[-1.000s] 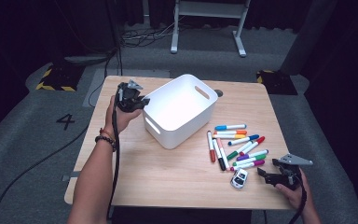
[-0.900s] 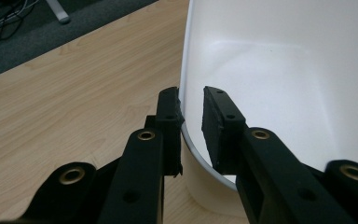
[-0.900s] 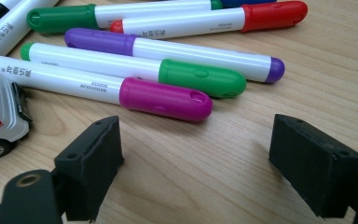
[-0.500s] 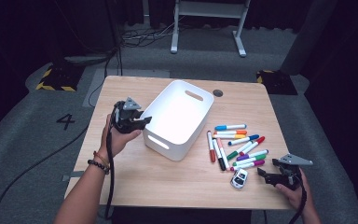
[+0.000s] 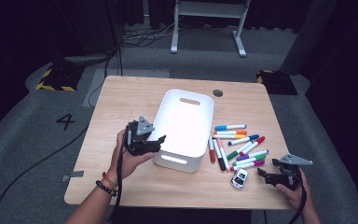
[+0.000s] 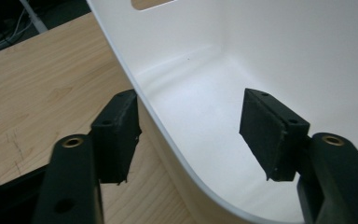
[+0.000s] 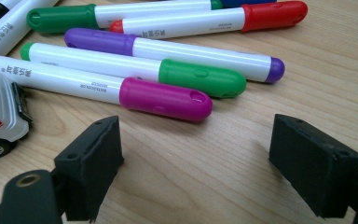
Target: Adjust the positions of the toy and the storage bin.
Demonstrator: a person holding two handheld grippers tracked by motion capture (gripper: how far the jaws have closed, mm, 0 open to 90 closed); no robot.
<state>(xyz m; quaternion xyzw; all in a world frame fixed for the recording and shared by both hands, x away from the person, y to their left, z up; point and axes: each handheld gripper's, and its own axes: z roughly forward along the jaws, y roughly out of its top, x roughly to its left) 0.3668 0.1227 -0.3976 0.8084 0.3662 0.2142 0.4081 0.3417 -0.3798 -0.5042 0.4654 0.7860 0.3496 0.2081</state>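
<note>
Bin (image 5: 186, 122), white and open-topped, sits mid-table with its near-left rim between the jaws of the left gripper (image 5: 154, 141); those jaws have just been opening and straddle the wall without pressing it, one pad (image 6: 115, 135) outside, one inside; right of the bin lie the markers (image 5: 237, 146), the toy car (image 5: 238, 178) below them; farther right the right gripper (image 5: 266, 175) rests wide and empty, facing the magenta-capped marker (image 7: 121, 91); all on the wooden table (image 5: 121, 100).

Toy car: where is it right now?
High view: the toy car sits near the table's front edge, right of the white bin, just below the markers.
</note>
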